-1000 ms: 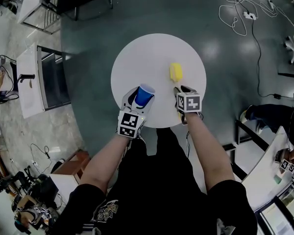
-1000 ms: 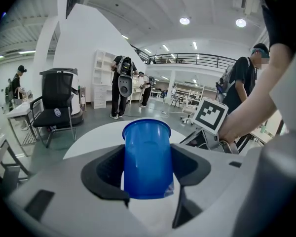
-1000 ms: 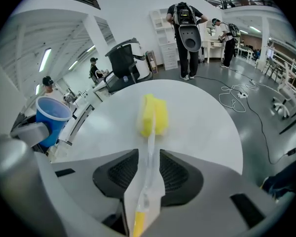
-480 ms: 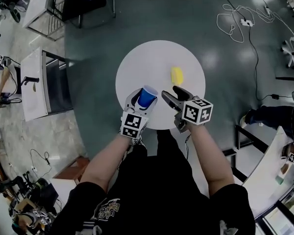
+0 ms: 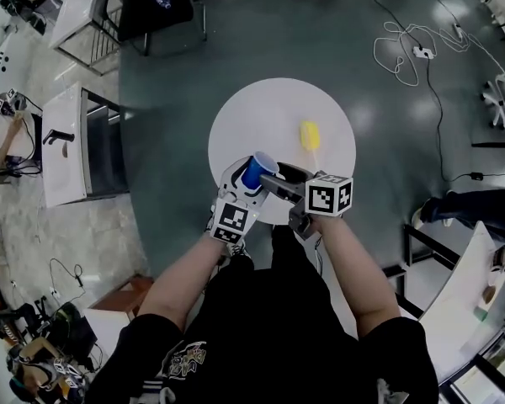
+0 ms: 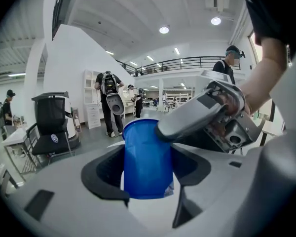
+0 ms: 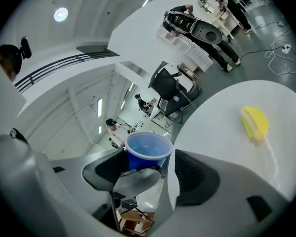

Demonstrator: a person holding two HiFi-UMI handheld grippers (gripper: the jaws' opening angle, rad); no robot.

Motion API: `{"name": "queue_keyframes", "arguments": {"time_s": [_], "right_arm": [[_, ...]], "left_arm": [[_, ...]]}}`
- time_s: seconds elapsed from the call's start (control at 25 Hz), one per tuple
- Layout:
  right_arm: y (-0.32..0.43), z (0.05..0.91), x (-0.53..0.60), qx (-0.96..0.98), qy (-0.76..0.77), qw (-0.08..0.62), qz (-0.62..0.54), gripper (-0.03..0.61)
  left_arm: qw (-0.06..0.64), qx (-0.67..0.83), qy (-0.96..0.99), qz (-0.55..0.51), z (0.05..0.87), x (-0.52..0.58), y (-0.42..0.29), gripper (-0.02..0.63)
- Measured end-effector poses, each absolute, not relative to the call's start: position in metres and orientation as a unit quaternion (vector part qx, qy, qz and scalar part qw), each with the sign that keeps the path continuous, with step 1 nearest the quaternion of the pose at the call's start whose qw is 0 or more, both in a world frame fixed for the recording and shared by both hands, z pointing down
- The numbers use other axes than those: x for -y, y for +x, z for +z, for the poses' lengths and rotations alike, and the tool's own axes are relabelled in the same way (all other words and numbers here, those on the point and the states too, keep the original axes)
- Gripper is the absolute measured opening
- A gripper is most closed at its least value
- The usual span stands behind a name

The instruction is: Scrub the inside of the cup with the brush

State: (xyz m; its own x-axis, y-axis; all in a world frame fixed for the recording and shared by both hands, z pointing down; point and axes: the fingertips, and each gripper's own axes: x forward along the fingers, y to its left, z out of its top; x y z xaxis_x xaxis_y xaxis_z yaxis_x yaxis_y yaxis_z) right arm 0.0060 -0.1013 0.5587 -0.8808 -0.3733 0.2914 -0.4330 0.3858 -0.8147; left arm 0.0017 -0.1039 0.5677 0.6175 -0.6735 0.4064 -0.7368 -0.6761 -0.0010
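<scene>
left gripper [image 5: 247, 182] clamps blue cup [image 5: 257, 169], forearm [image 5: 189, 269] extended over table [image 5: 278, 116] edge

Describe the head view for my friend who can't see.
Seen from above, the left gripper holds a blue cup over the near edge of a round white table. The right gripper points at the cup, its jaws just opened wide and gripping nothing. A yellow brush lies on the table.

The blue cup [image 5: 255, 172] is held between the jaws of the left gripper [image 6: 149, 174], above the near edge of the white table [image 5: 261, 116], mouth upward. The yellow brush [image 5: 310, 135] lies flat on the table, apart from it.
</scene>
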Motion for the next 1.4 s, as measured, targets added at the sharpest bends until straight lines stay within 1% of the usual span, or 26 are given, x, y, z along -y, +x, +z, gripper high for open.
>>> {"name": "queue_keyframes", "arguments": {"time_s": [0.48, 0.6, 0.76, 0.8, 0.88, 1.0, 1.08, 1.16, 1.28, 1.4], "right_arm": [[-0.010, 0.552, 0.090, 0.825, 0.215, -0.005, 0.522, 0.301], [-0.008, 0.552, 0.088, 0.831, 0.229, -0.011, 0.507, 0.301], [0.010, 0.546, 0.098, 0.830, 0.273, -0.045, 0.484, 0.301], [0.017, 0.546, 0.103, 0.833, 0.292, -0.045, 0.468, 0.301], [0.030, 0.548, 0.111, 0.849, 0.338, -0.009, 0.406, 0.299], [0.039, 0.559, 0.120, 0.876, 0.392, 0.101, 0.263, 0.299], [0.040, 0.569, 0.126, 0.880, 0.405, 0.155, 0.195, 0.299], [0.040, 0.584, 0.131, 0.877, 0.409, 0.191, 0.162, 0.299], [0.036, 0.608, 0.136, 0.872, 0.408, 0.224, 0.151, 0.299], [0.029, 0.630, 0.139, 0.869, 0.401, 0.240, 0.160, 0.299]], "left_arm": [[0.060, 0.370, 0.908, 0.188, 0.557, 0.087, -0.006, 0.276], [0.058, 0.366, 0.909, 0.191, 0.559, 0.085, -0.006, 0.281], [0.058, 0.372, 0.904, 0.201, 0.565, 0.084, -0.013, 0.281], [0.064, 0.376, 0.901, 0.206, 0.568, 0.083, -0.017, 0.281], [0.078, 0.387, 0.893, 0.214, 0.574, 0.083, -0.026, 0.281], [0.096, 0.405, 0.881, 0.224, 0.583, 0.083, -0.037, 0.280], [0.107, 0.413, 0.875, 0.228, 0.586, 0.084, -0.042, 0.278], [0.117, 0.421, 0.870, 0.228, 0.589, 0.084, -0.046, 0.260], [0.127, 0.431, 0.864, 0.226, 0.590, 0.084, -0.052, 0.227], [0.138, 0.440, 0.857, 0.230, 0.593, 0.081, -0.059, 0.135]]}}
